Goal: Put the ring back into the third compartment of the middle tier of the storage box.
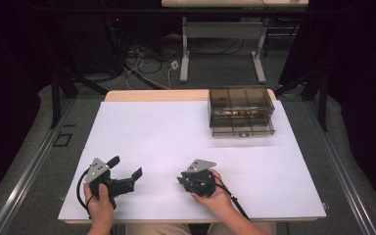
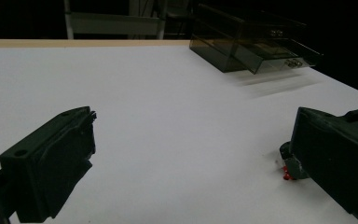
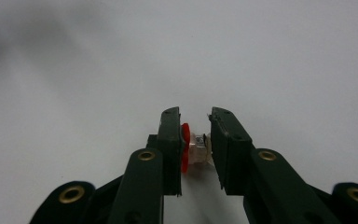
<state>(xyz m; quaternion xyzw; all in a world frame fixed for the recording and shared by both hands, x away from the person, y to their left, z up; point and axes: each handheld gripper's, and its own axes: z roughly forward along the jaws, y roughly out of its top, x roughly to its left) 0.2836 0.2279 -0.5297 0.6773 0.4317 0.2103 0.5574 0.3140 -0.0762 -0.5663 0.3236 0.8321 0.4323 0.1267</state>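
- Lying across the pale wooden counter (image 1: 127, 95): a white sheet (image 1: 176, 137).
- Sitting near the sheet's far right corner: a smoky clear drawer box (image 1: 241, 111).
- Resting at the near edge: a small red-and-clear part (image 3: 193, 150).

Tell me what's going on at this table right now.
A person sits at a white table with a gripper in each hand. The right gripper is shut on a small clear part with a red end, down at the tabletop. The left gripper rests open beside it, holding nothing. A dark see-through drawer box stands at the far right, one drawer pulled slightly out.
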